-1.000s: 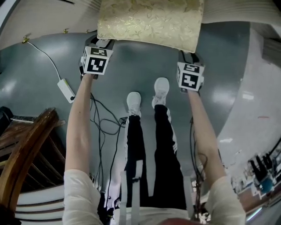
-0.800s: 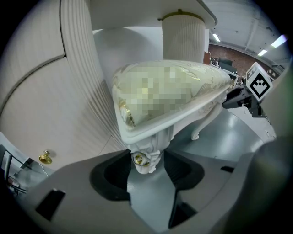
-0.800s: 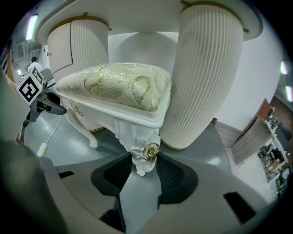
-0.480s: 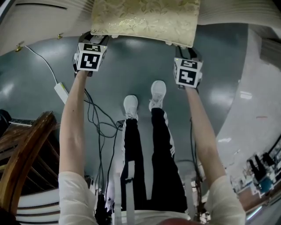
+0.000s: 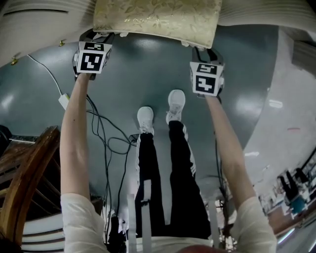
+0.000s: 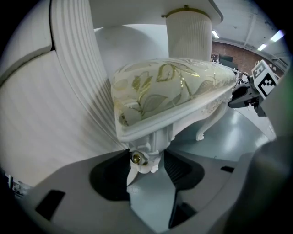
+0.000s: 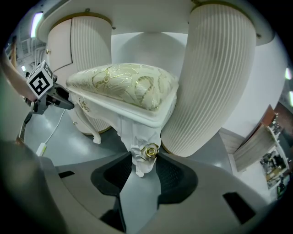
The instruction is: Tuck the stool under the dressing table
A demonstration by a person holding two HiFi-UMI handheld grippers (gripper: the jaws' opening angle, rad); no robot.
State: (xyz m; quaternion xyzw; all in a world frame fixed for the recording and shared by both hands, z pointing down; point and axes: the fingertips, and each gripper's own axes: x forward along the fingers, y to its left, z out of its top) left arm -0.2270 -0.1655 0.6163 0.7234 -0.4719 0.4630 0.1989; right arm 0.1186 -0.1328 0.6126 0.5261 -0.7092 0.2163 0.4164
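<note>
The stool has a gold-patterned cream cushion point(image 5: 157, 20) on carved white legs. In the head view it sits at the top, its far part between the dressing table's white ribbed pedestals point(image 5: 34, 12). My left gripper point(image 5: 98, 38) is shut on the stool's near left leg point(image 6: 145, 157). My right gripper point(image 5: 203, 50) is shut on the near right leg point(image 7: 143, 153) by its gold rosette. In both gripper views the dark pads press the leg from both sides. The ribbed pedestals point(image 6: 59, 105) point(image 7: 219, 82) flank the seat, with the tabletop above.
A wooden chair point(image 5: 24, 168) stands at the lower left. A white power strip point(image 5: 63, 101) and loose cables point(image 5: 106, 133) lie on the grey floor. The person's legs and white shoes point(image 5: 175, 99) stand between the arms. A pale raised surface point(image 5: 291, 99) runs along the right.
Both grippers and the stool have shifted away from the person, toward the dressing table; the cushion sits higher in the head view. The feet and the floor cables have followed.
</note>
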